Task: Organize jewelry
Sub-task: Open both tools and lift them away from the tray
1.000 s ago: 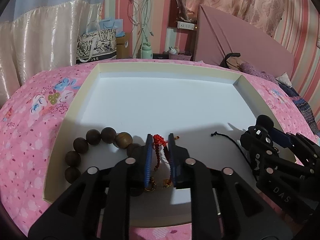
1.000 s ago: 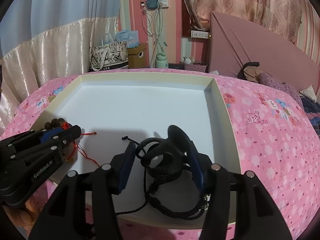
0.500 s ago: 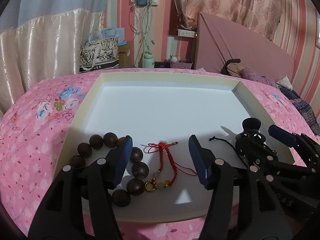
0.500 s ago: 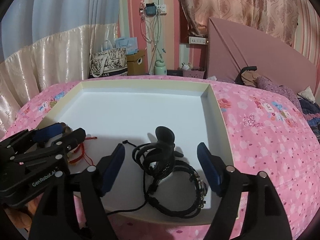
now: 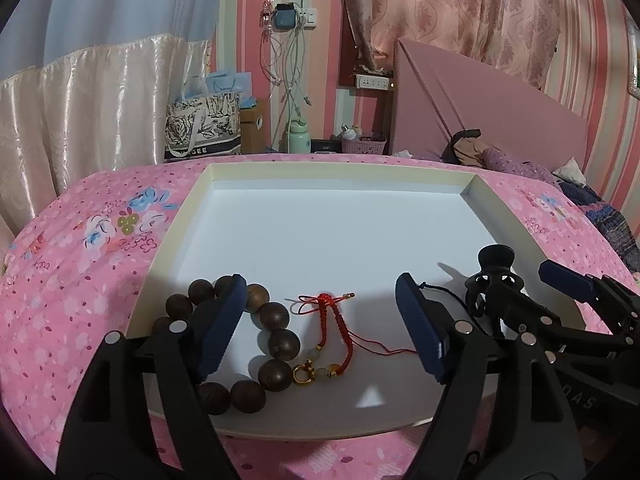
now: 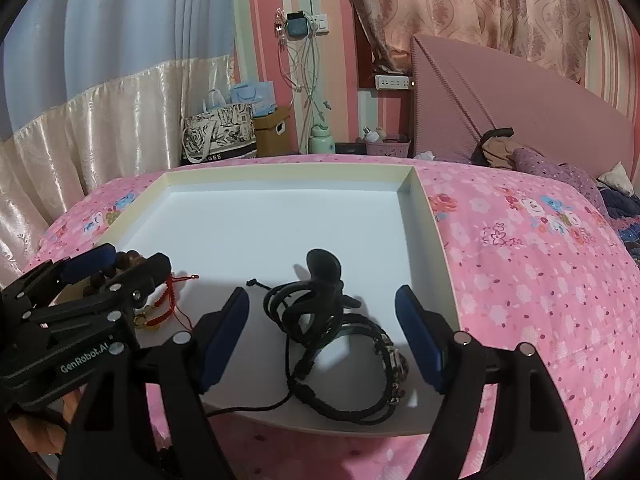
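Two grippers, left gripper [image 5: 320, 328] and right gripper [image 6: 322, 332], tilt downward, jaws just spread apart, gripping nothing. The white tray [image 5: 340, 178] holds wooden bead bracelet [image 5: 276, 340] at 7 o'clock, red cord bracelet [image 5: 340, 328] at 6, black bracelets [image 6: 344, 344] at 5.

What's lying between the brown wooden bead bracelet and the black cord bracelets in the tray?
The red braided string bracelet with its gold charm lies between the brown wooden bead bracelet and the black cord bracelets, seen in the left wrist view.

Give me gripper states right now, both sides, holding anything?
Left gripper: open, jaws just opened, holding nothing; red cord bracelet lies loose between them.
Right gripper: open, holding nothing; black bracelets lie loose between its jaws.
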Demonstrator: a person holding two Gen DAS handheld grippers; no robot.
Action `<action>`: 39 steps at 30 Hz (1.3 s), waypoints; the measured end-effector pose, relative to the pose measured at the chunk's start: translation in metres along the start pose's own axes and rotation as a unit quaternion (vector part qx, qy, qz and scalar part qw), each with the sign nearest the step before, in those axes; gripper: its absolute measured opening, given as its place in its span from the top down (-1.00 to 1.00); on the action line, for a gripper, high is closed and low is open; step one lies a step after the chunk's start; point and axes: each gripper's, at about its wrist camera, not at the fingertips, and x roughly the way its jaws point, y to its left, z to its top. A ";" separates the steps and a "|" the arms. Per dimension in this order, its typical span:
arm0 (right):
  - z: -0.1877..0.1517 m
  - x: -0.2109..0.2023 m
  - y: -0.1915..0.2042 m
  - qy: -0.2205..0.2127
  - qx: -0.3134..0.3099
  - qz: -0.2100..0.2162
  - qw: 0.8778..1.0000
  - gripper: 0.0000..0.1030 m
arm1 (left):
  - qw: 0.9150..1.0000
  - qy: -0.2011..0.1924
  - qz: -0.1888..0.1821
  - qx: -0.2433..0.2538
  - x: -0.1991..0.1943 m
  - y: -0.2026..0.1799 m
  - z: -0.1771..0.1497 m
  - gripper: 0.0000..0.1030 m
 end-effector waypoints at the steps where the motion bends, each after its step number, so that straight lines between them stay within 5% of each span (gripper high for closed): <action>1: 0.000 0.000 0.000 0.000 0.000 0.000 1.000 -0.47 | 1.000 0.001 0.000 0.000 0.000 0.000 0.000 -0.48; 39: -0.003 0.000 -0.001 0.000 0.001 0.000 1.000 -0.47 | 1.000 -0.002 0.001 -0.001 -0.002 0.002 0.000 -0.57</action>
